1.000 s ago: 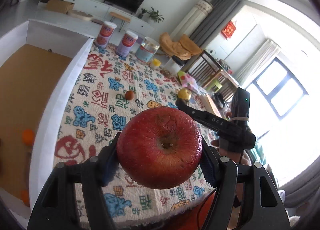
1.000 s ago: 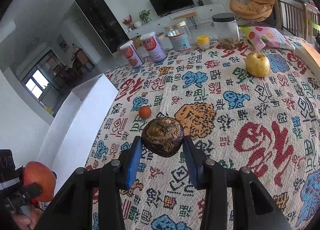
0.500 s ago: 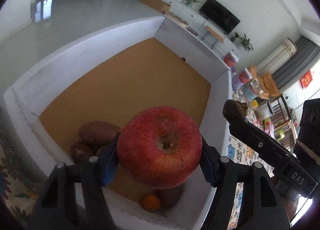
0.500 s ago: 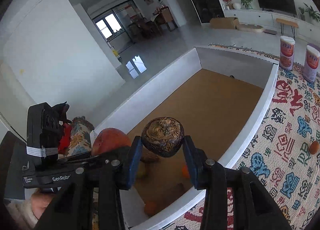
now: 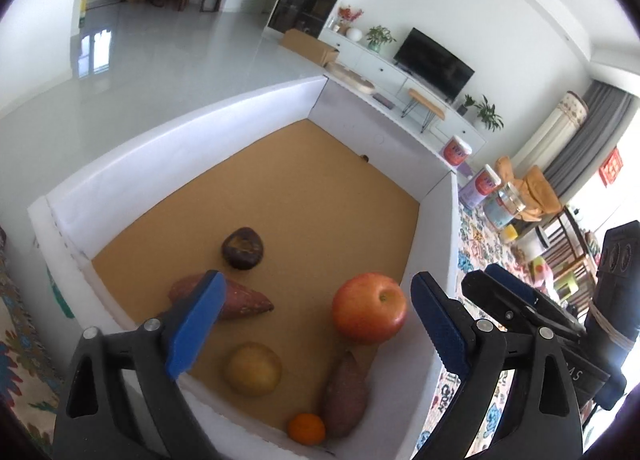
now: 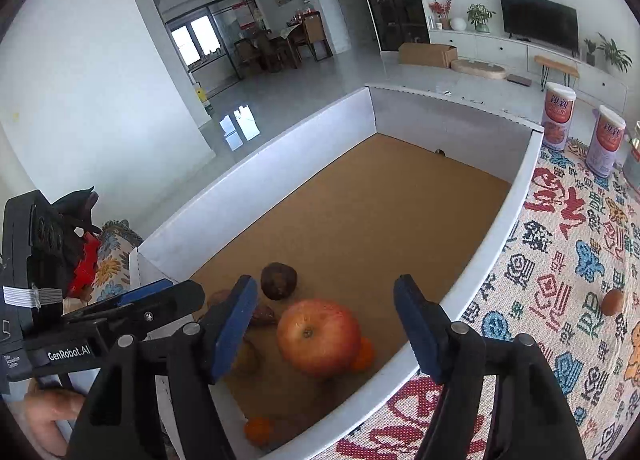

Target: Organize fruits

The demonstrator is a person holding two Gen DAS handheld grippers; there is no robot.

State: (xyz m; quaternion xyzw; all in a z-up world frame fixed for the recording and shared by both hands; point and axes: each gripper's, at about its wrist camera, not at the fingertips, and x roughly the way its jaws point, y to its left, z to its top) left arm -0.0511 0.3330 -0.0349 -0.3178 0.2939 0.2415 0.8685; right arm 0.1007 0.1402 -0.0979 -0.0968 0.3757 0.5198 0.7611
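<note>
both the left hand-held gripper and right hand-held gripper hang spread and empty over the white box – red apple and dark brown fruit lie at its near end – so lift straight clear, then fetch the small brown fruit off the worktop.

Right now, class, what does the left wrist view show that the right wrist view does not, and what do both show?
Only the left wrist view shows the orange armchair and the red hanging ornament. Only the right wrist view shows the small brown fruit lying on the patterned cloth outside the box. Both show the white box, the red apple and dark round fruit lying inside it, and the television.
</note>
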